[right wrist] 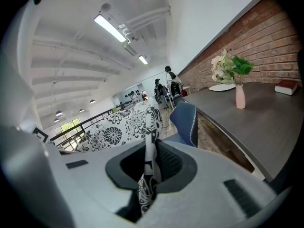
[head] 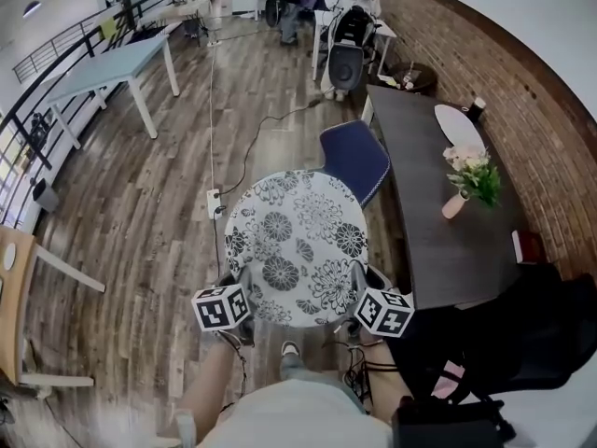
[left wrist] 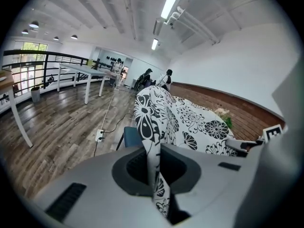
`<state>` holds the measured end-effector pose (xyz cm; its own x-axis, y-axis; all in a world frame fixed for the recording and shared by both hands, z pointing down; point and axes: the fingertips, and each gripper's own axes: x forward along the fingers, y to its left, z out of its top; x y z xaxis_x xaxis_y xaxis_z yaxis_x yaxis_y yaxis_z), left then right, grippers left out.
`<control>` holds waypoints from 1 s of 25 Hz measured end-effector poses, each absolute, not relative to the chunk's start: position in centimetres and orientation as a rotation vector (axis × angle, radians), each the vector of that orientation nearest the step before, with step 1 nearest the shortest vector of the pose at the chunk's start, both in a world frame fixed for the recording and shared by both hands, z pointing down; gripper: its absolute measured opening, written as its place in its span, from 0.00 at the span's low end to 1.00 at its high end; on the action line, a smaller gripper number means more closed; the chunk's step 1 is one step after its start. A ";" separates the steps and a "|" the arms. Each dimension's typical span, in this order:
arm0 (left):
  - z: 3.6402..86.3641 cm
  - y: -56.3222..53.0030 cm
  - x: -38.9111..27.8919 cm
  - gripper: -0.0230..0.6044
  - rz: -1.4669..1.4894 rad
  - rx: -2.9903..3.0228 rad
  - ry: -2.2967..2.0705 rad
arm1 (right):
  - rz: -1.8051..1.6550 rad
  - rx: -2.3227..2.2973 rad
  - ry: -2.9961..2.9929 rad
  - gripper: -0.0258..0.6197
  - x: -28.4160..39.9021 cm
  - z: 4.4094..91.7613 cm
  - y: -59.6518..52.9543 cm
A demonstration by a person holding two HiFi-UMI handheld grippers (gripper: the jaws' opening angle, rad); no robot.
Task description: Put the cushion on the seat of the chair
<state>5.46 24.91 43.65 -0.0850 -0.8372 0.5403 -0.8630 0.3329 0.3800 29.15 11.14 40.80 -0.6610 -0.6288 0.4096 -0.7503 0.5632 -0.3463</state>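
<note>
wood floor (head: 140,231) lies open across the left of the frame; the dark table (head: 420,222) edges the right. the round cushion (head: 297,248), white with black flowers, is held mid-frame, its far rim overlapping the blue chair (head: 355,160) above it. the left gripper (head: 241,283) and right gripper (head: 362,278) each pinch its lower edge, jaws closed on the fabric.

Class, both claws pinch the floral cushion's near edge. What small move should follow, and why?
Probably carry the cushion forward toward the blue chair: the left claw and right claw hold it short of the chair, which shows just beyond it.
</note>
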 end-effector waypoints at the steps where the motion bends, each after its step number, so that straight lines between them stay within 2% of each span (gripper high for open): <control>1: 43.7 23.9 5.0 0.06 0.046 1.493 -1.908 | 0.734 1.156 -2.558 0.09 28.9 40.8 10.1; 15: 45.1 17.7 1.7 0.06 0.058 1.479 -1.881 | 0.796 1.169 -2.525 0.09 26.1 42.3 3.5; 25: 47.3 10.8 -3.0 0.06 0.062 1.501 -1.830 | 0.826 1.212 -2.478 0.09 22.3 44.1 -1.7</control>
